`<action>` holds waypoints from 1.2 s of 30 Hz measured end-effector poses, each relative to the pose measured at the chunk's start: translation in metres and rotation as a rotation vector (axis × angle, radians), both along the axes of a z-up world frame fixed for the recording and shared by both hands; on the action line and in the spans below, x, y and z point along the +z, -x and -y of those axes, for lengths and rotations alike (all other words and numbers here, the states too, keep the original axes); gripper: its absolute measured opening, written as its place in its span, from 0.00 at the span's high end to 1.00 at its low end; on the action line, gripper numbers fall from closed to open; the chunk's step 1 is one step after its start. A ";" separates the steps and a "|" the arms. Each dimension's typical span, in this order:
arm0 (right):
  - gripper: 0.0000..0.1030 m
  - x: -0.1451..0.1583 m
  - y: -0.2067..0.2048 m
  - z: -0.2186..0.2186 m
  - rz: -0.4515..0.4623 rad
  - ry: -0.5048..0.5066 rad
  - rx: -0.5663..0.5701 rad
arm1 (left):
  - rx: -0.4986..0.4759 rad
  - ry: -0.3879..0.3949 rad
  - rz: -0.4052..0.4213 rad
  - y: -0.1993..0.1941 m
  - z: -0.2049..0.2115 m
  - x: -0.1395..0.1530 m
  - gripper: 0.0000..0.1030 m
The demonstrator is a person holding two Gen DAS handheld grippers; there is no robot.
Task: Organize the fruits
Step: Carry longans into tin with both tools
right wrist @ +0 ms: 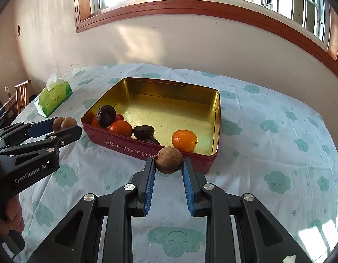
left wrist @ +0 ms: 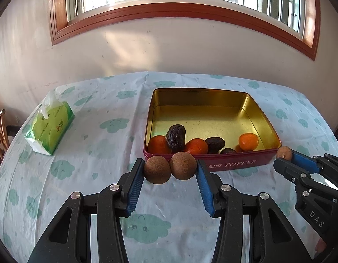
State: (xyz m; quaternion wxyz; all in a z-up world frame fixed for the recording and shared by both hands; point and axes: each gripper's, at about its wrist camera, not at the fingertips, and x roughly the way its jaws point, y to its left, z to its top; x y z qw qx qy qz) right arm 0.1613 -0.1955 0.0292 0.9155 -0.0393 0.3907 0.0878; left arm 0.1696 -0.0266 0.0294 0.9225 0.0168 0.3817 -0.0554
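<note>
My left gripper point(left wrist: 170, 169) is shut on two round brown longans point(left wrist: 170, 169) side by side, held just in front of the red toffee tin point(left wrist: 232, 164). My right gripper point(right wrist: 169, 163) is shut on one brown longan point(right wrist: 168, 160) at the tin's near wall point(right wrist: 129, 151). Inside the gold-lined tin lie several oranges point(left wrist: 248, 141) point(right wrist: 184, 139) and dark wrinkled fruits point(left wrist: 175, 136) point(right wrist: 106, 115). The right gripper with its longan point(left wrist: 284, 153) shows in the left wrist view; the left gripper with its two longans point(right wrist: 64, 123) shows in the right wrist view.
A green tissue pack point(left wrist: 51, 128) point(right wrist: 54, 97) lies on the cloud-print tablecloth point(left wrist: 98, 144) left of the tin. A wooden chair point(right wrist: 22, 96) stands beyond the table's left edge. The wall and window lie behind the table.
</note>
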 end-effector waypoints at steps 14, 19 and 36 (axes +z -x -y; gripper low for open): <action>0.77 0.005 -0.022 0.003 0.007 -0.002 -0.003 | -0.017 -0.006 -0.001 -0.027 0.004 0.001 0.53; 0.77 0.006 -0.029 0.002 0.007 0.006 0.000 | -0.021 -0.014 0.000 -0.034 0.006 0.000 0.53; 0.77 0.000 -0.048 -0.002 -0.004 0.025 0.009 | -0.034 -0.021 -0.028 -0.055 0.013 -0.016 0.53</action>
